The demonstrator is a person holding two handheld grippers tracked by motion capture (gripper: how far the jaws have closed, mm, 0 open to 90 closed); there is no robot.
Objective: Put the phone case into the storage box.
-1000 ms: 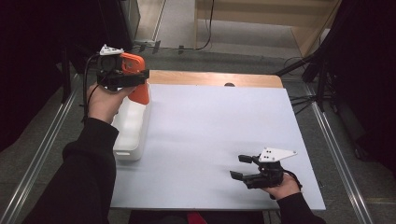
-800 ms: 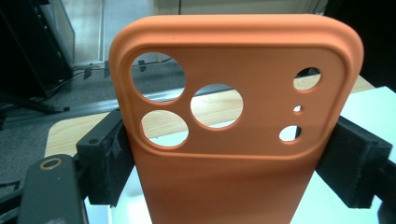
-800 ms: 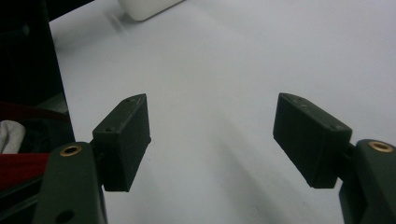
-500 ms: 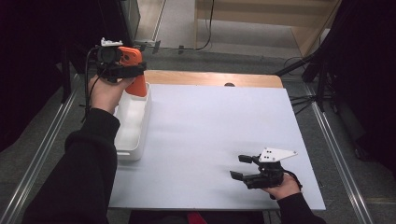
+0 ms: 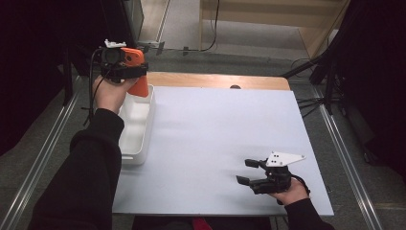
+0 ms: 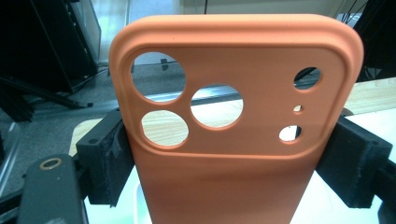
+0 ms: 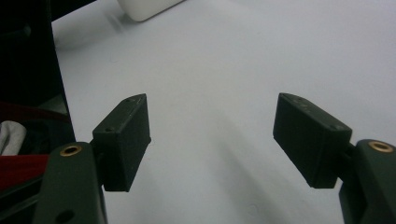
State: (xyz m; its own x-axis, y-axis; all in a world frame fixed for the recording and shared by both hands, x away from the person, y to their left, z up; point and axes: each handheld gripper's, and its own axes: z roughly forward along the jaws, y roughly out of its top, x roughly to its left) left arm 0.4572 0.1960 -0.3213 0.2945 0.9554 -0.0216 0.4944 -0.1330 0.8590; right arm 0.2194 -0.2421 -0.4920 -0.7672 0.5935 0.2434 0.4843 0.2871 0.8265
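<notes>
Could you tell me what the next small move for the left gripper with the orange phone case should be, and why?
Probably lower it a little further into the white tray. The left gripper has its jaws clamped on the sides of the orange phone case, which hangs upright over the tray's far end. The right gripper rests open on the table, so it is not needed yet.

Orange phone case [image 6: 233,154], camera cutouts up, upright, over white tray [image 5: 135,125] far end

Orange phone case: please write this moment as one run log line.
left gripper: shut on orange phone case | above white tray | right gripper: open, empty
</notes>
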